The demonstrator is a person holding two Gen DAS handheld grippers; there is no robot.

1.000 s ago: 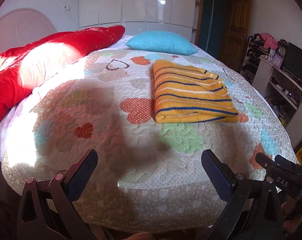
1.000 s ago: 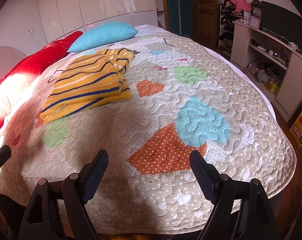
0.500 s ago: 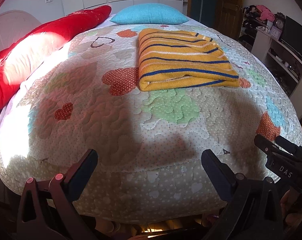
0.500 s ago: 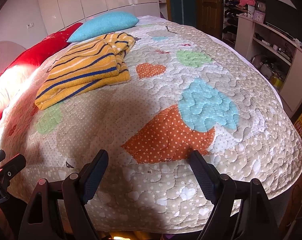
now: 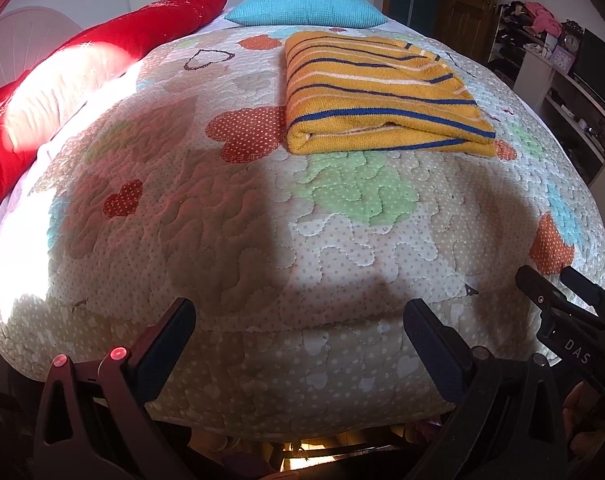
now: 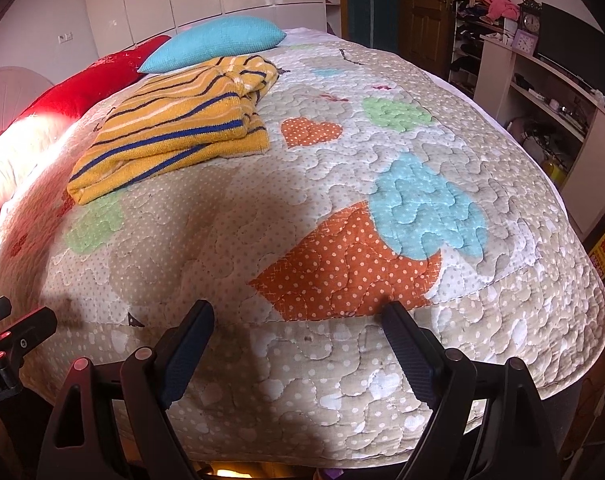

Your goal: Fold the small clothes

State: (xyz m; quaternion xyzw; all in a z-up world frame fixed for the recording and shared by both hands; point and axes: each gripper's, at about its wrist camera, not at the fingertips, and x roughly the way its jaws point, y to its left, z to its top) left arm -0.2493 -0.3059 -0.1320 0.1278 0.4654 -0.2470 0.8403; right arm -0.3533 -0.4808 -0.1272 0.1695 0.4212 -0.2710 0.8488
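A folded mustard-yellow sweater with blue and white stripes (image 5: pixel 382 96) lies flat on the heart-patterned quilt (image 5: pixel 342 240), towards the far half of the bed. It also shows at upper left in the right wrist view, sweater (image 6: pixel 174 128). My left gripper (image 5: pixel 298 308) hovers open over the bed's near edge, well short of the sweater, nothing between its fingers. My right gripper (image 6: pixel 298 308) hangs beside it over the same edge, its jaws opening wide, with nothing between them.
A turquoise pillow (image 5: pixel 306 6) and a red bedcover (image 5: pixel 102 52) lie at the head and left side. Shelves with clutter (image 6: pixel 542 92) and a wooden door (image 6: pixel 426 12) stand at the right. Floor shows under the bed's near edge.
The left gripper has sunk and tipped downwards, so the bed's near edge now fills the lower part of its view. The right gripper has hardly moved.
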